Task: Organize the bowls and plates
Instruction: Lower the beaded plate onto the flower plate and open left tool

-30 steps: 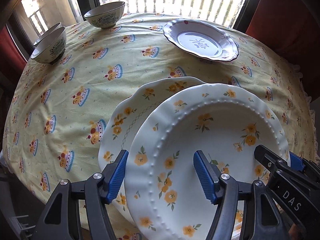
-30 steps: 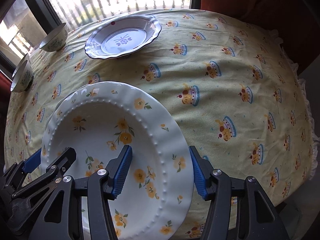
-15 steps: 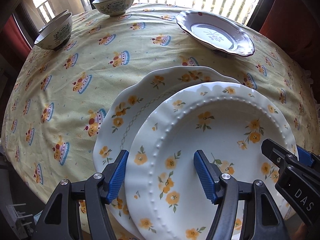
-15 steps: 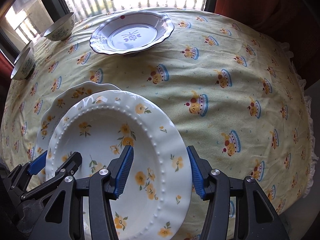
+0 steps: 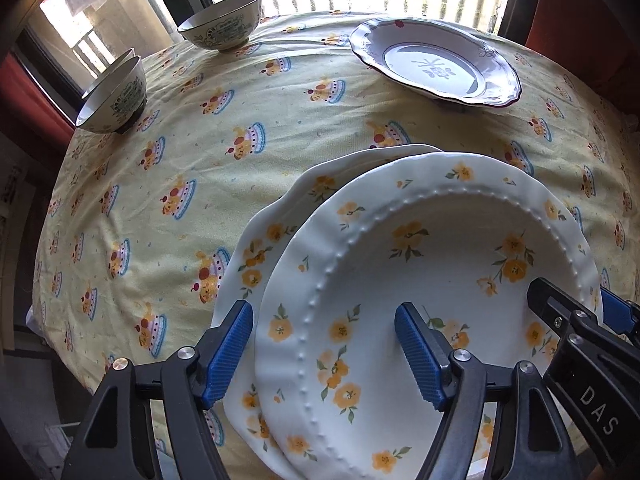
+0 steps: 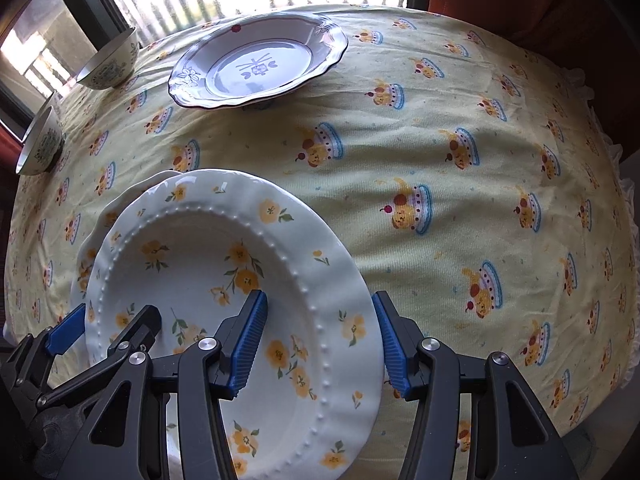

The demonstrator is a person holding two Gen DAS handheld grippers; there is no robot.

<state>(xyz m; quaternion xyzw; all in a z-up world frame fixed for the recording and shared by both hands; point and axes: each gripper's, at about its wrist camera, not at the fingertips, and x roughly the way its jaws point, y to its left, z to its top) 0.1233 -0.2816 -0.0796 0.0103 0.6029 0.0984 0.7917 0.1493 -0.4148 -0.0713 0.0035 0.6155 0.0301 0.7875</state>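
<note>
Two white yellow-flowered plates (image 5: 432, 280) stacked slightly offset near table edge; purple-rimmed plate (image 5: 436, 66) lay farther back; three patterned bowls (image 5: 224, 28) stood upright at far left, two nested

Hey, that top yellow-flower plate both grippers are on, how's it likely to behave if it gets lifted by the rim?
The top plate looks like glazed ceramic, so probably stiff, breakable and slick against the ridged pads. It overhangs the lower plate off-centre, so it may tilt or slide. The left gripper is opening, leaving the right gripper straddling the rim.
</note>
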